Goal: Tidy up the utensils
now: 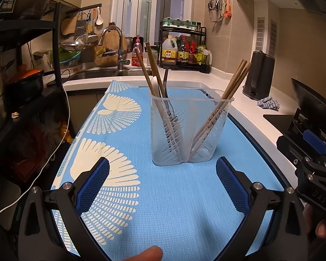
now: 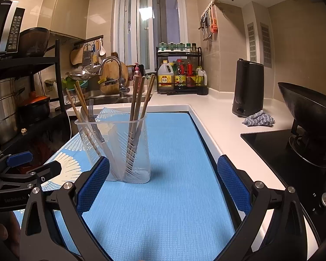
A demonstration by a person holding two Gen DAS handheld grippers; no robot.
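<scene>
Left wrist view: the left gripper point(image 1: 162, 182) has its jaws spread wide and holds nothing, touching nothing. The clear utensil holder point(image 1: 190, 128) stands upright on the blue mat point(image 1: 173, 206), just beyond the fingertips and between them, slightly right of centre. Its left compartment contains chopsticks point(image 1: 150, 69), a fork point(image 1: 165, 80) and a white spoon point(image 1: 155, 84); its right compartment contains more chopsticks point(image 1: 234, 80).

Right wrist view: the right gripper point(image 2: 163, 181) is also wide open and empty. The holder stands beside its left finger point(image 2: 93, 182), far of the tip.

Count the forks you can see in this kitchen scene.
1: the fork stands tines-up in the clear holder, sharing a compartment with chopsticks. Others may be hidden.
</scene>
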